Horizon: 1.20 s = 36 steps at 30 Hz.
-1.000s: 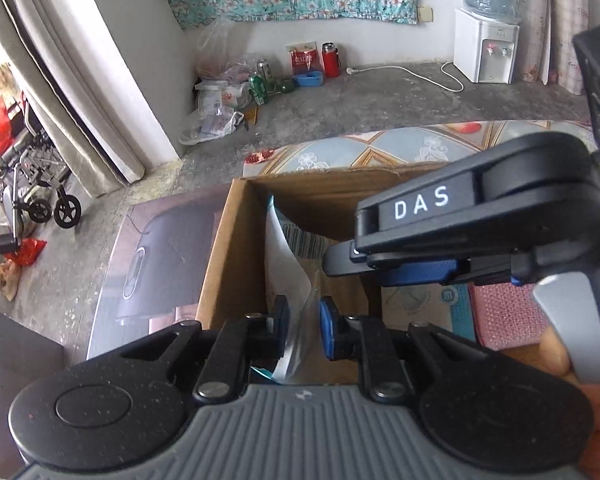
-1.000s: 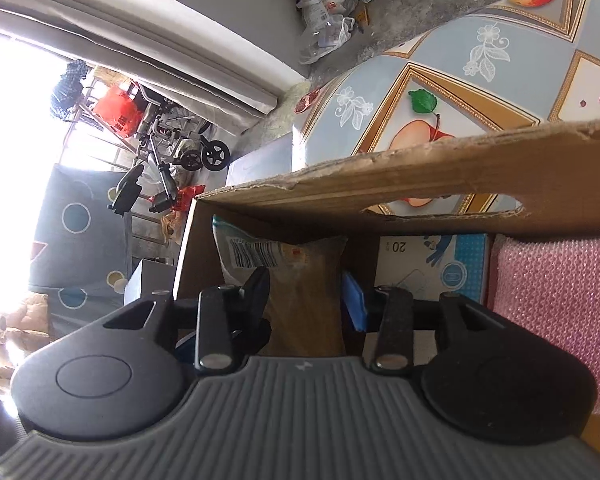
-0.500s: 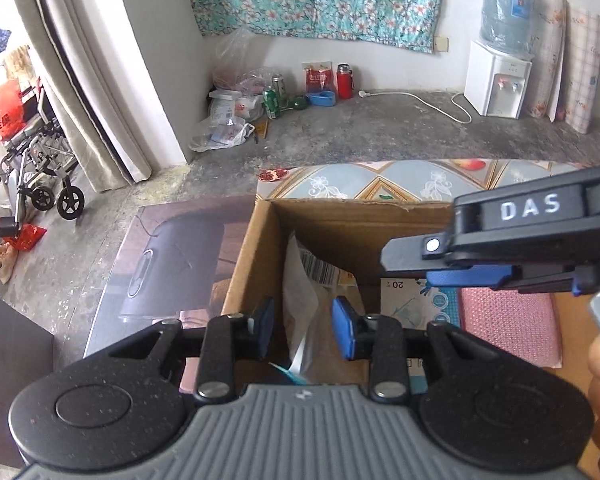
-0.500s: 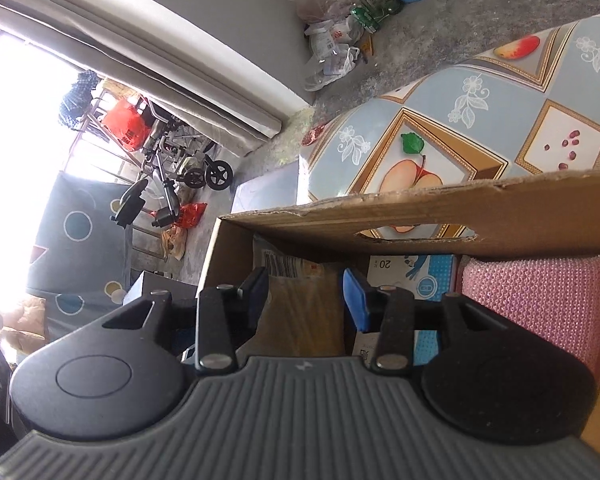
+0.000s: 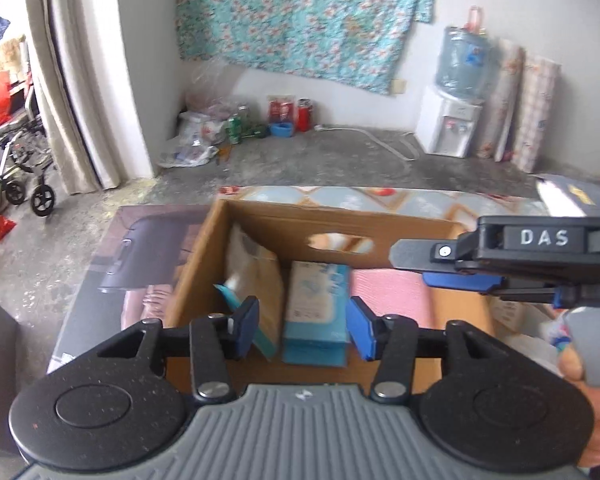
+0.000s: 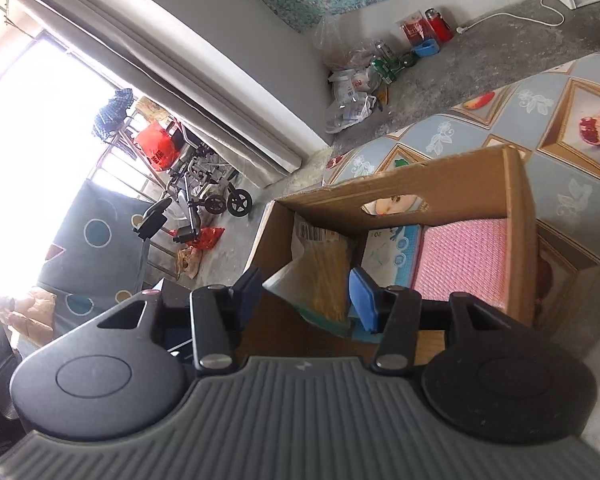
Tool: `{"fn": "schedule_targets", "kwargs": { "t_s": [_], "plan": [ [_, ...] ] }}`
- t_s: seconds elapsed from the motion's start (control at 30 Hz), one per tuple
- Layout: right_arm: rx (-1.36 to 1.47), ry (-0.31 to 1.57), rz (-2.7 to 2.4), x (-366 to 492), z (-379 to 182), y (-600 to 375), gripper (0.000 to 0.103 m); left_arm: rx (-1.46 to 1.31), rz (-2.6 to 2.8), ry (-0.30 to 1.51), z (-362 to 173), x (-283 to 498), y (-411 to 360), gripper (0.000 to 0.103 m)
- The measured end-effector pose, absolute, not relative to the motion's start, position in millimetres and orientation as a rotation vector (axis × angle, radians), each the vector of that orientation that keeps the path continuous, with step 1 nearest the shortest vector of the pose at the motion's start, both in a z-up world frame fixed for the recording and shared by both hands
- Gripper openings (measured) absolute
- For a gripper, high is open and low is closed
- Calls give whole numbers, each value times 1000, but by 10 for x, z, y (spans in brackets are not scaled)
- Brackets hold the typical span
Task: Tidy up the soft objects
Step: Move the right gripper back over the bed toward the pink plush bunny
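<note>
**A:** Let's begin at our jaws. The left gripper [image 5: 303, 328] has just been opening, and its blue pads stand apart with nothing pressed between them. The right gripper [image 6: 306, 294] has been widening too, and it is just as empty.

**B:** Agreed, we carry nothing. So where do the soft things lie from us?

**A:** Ahead of and below both sets of jaws, inside the cardboard box [image 5: 340, 222]. In the left wrist view the crinkly packet [image 5: 256, 276] stands on edge at the box's left side, the blue pack [image 5: 318, 304] is just beside it in the middle, and the pink pad [image 6: 460, 260] fills the right side.

**B:** All three run lengthwise from the near wall toward the far wall with the hand-hole, side by side like files.

**A:** Yes, so any jaws going back in would need to straddle a pack across its thin side, not along its length.

**B:** Which hand is nearer to what?

**A:** From the right wrist view, the packet shows in the gap between our right pads, yet we judge it lower down and untouched. The left jaws frame the blue pack in the same way. The right gripper's body [image 5: 540, 248] hangs above the pink pad.

**B:** We judge the box contents settled. Whatever soft thing comes next lies outside these views.
</note>
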State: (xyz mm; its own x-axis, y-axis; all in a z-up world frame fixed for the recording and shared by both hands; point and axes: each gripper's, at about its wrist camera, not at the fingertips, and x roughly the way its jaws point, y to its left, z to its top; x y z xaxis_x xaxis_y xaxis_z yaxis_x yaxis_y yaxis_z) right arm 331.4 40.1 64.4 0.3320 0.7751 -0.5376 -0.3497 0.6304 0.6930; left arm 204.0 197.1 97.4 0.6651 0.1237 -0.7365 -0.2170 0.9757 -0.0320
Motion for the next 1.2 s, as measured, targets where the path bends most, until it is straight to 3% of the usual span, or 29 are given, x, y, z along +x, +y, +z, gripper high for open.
{"fn": "schedule_targets", "kwargs": {
  "t_s": [0.17,0.6,0.87,1.2],
  "plan": [
    [492,902,749,2847,761,-298,59,-146,73,749,1077,1628,1390,61],
    [334,786,517,2126,941,-2308,65,-185,-194,683,726,1324,-99,62],
    [270,765,381,2033,705,-3219,65,-291,-232,745,545,1918,-494,57],
    [187,794,389,2501,235,-3256,73,-471,-315,988,161,2795,-946,56]
  ]
}}
